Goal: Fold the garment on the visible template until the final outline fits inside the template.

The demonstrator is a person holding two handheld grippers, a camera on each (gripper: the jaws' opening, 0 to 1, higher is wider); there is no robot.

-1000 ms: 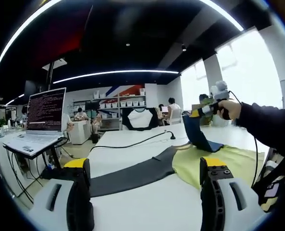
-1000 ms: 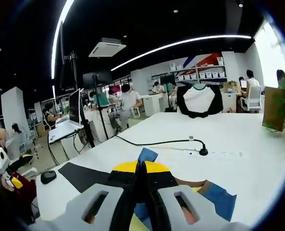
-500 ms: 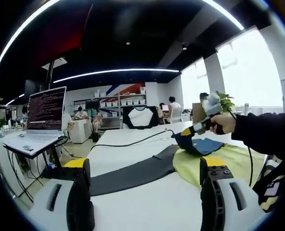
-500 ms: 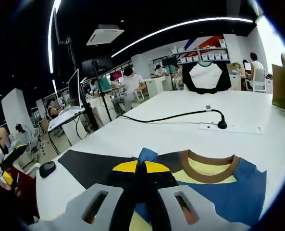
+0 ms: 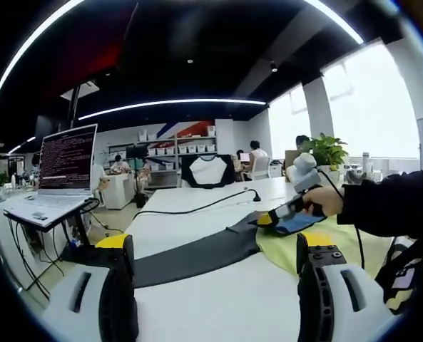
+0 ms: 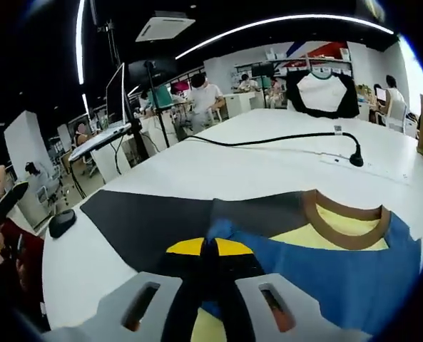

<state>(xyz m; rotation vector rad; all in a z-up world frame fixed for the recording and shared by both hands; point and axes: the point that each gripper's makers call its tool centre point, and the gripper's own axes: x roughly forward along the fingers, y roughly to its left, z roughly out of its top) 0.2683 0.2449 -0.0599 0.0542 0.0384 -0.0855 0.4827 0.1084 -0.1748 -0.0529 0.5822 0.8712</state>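
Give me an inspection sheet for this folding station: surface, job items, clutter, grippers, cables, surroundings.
Surface: white table, bare toward the far end.
Job's things: yellow garment with brown collar; its blue sleeve lies folded over the body. Dark template lies flat beneath it.
Clutter: black mouse on the side stand.
Grippers: right gripper shut on the blue sleeve's edge, low over the garment; left gripper open, holding nothing, above the table.
Cables: black cable crosses the far table to a power strip.
Surroundings: open laptop on a stand, black-and-white shirt displayed behind, people at desks.
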